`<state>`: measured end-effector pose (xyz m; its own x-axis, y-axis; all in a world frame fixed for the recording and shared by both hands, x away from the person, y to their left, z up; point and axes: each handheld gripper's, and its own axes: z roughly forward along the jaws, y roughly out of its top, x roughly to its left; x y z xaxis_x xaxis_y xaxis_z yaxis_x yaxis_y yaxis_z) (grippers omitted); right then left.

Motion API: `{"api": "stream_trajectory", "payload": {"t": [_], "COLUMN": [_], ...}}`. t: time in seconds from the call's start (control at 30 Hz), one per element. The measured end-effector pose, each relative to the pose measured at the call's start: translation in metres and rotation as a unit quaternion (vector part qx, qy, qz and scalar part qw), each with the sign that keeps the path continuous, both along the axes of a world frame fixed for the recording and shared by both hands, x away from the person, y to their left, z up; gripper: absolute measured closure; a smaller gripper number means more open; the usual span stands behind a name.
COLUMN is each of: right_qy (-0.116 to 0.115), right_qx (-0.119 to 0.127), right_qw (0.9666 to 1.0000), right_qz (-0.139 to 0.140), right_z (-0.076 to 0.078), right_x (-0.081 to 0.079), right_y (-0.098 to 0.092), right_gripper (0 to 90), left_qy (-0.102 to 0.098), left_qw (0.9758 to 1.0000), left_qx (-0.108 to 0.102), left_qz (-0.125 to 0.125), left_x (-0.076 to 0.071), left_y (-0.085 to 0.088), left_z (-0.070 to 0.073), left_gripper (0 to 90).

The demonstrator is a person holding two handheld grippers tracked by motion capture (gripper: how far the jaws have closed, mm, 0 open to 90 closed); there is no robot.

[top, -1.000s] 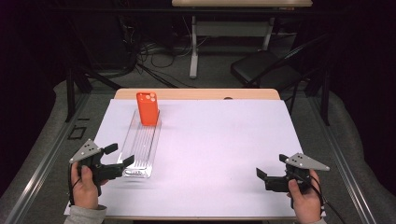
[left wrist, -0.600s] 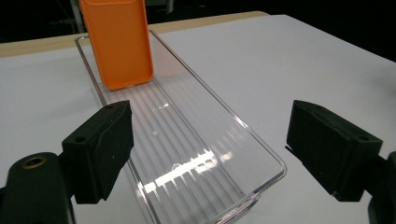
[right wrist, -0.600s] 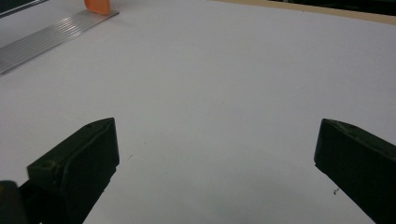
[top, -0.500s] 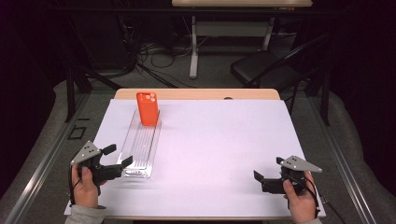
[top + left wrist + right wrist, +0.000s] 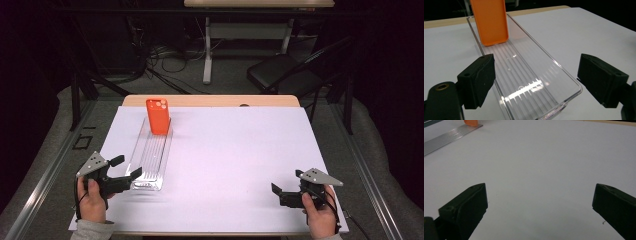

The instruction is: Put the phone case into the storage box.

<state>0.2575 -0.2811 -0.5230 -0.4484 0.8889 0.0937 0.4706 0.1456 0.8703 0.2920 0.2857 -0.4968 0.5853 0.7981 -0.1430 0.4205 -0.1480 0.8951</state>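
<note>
The left tool (image 5: 125,168) sits at the near end of the clear tray (image 5: 150,160), its jaws spread wide on either side of the tray's near corners without pressing on them. An orange phone case (image 5: 157,116) stands upright, leaning at the tray's far end, on the white-covered worktop (image 5: 240,150). The right tool (image 5: 282,192) rests well apart at the near right, jaws spread over bare worktop, gripping nothing.

High view overhead, facing forward; both gripper views low, close, sharing the clear tray (image 5: 529,82).
</note>
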Motion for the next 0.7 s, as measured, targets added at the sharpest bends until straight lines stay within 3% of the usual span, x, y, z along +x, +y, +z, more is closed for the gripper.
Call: {"api": "stream_trajectory", "payload": {"t": [0.7], "right_qy": [0.008], "right_qx": [0.006], "right_qw": [0.9999], "right_qz": [0.002], "right_z": [-0.0056], "right_x": [0.0001], "right_y": [0.0045], "right_gripper": [0.0], "left_qy": [0.009], "left_qw": [0.9999], "left_qx": [-0.003], "left_qz": [0.008], "left_x": [0.0024], "left_y": [0.0037], "left_z": [-0.0021], "left_gripper": [15.1]}}
